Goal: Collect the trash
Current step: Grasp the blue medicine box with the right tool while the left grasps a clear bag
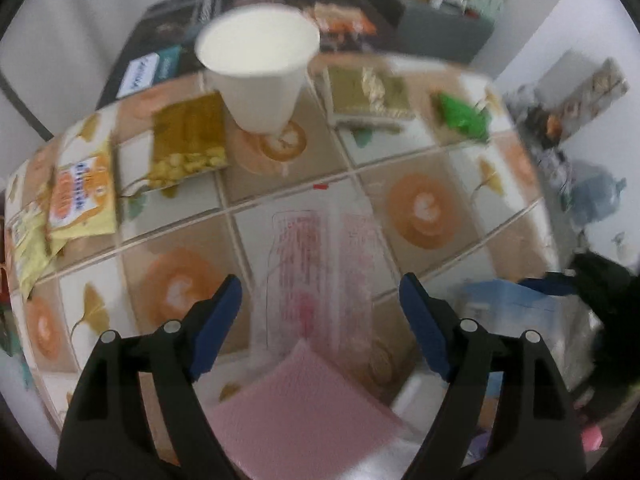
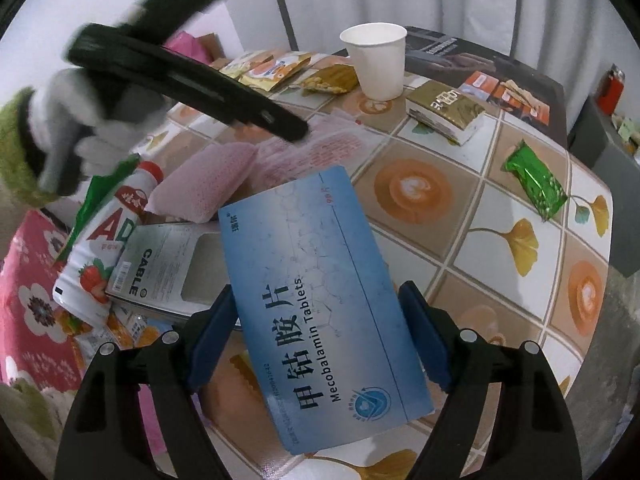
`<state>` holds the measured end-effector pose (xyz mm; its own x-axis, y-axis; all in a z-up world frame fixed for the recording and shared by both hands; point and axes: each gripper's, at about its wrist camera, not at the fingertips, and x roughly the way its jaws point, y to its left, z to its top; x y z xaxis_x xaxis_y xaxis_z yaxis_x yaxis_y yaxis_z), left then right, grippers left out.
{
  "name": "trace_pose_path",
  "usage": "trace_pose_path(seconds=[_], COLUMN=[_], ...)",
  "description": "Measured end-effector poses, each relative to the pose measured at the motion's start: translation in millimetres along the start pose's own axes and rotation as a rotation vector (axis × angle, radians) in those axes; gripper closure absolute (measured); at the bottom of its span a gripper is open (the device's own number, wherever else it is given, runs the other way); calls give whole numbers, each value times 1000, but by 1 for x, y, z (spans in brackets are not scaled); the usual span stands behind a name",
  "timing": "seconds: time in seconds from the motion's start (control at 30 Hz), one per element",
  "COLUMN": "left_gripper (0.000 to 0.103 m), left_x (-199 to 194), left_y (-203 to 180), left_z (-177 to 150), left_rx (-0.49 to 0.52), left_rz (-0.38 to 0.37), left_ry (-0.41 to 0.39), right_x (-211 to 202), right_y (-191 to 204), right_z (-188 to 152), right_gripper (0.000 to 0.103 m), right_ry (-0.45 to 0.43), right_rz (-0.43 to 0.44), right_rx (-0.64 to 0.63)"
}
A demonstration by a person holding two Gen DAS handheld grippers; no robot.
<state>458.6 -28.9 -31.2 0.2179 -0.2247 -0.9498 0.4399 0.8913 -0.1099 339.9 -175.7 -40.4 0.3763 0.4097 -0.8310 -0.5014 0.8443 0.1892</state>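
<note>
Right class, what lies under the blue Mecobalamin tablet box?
Under the blue tablet box, the patterned tablecloth shows along its right side, and the grey CABLE card at its left edge looks tucked beneath. Anything under the box's middle is covered.

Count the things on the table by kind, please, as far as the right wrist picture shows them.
Paper cup: 1
Cardboard boxes, blue tablet box and cable box: 2
Snack packets, green, gold, yellow: 3
Tissue pack: 1
Strawberry drink bottle: 1
Pink plastic wrappers: 2
Total: 10; blur may hide more.
</note>
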Motion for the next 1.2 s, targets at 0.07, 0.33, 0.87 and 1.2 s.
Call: trace_pose_path(seconds=[0.07,0.33,0.87,1.2], left_gripper=[26,22,84,90], left_x=[14,32,11,-67], left_y=[2,-3,-1,-5], left_z=[4,11,-4,-19], left_rx=[-12,17,-30,-53], left_rz=[12,56,102,48], left_ry=[34,63,-7,-230], right_x=[-1,-2,-13,-42], right_y=[-2,-5,-7,-5], right_z=[0,-5,-12,-15], right_gripper=[24,24,25,25], right_ry=[-8,-22,-54,-135], right_rz=[6,11,9,34], right_rx=[11,28,75,109])
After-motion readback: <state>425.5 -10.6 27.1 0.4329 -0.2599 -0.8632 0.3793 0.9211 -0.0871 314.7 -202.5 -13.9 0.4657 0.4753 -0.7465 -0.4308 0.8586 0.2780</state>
